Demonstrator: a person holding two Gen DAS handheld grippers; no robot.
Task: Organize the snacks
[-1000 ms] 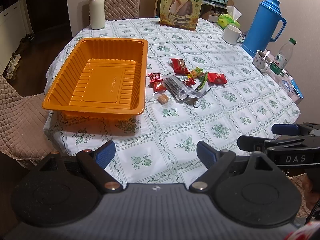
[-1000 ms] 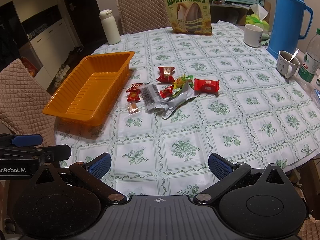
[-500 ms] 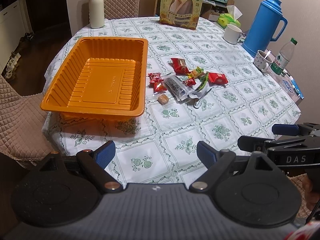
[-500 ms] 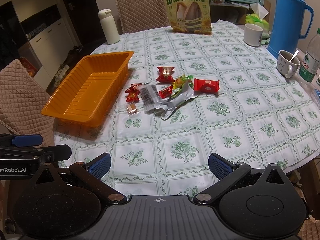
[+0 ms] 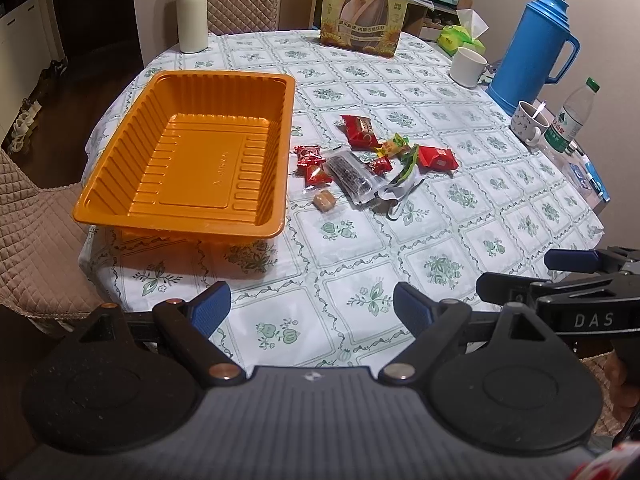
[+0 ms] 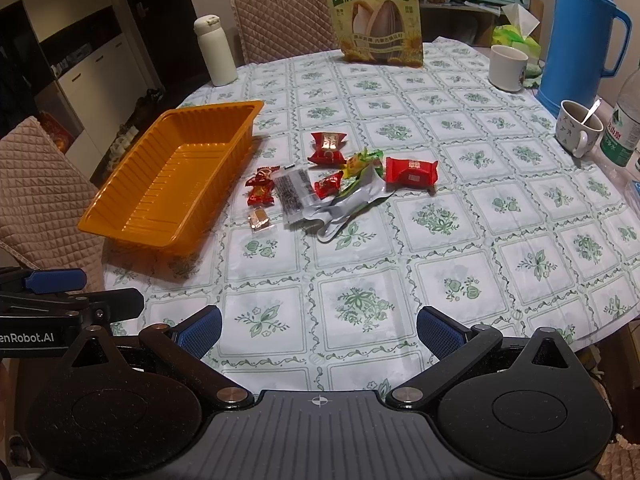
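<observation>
My left claw (image 5: 311, 307) hangs over the near edge of the table (image 5: 460, 240), its jaws spread wide and holding nothing. My right claw (image 6: 319, 330) is the same, released and empty, just beside it on my right. Ahead of the left claw and a little to its left stands the orange tray (image 5: 132, 184). The snacks (image 5: 360, 160) lie in a small heap straight ahead, just beside the tray's right wall. Far ahead stands a big seed bag (image 6: 376, 16), and to my right a blue thermos (image 6: 580, 32).
</observation>
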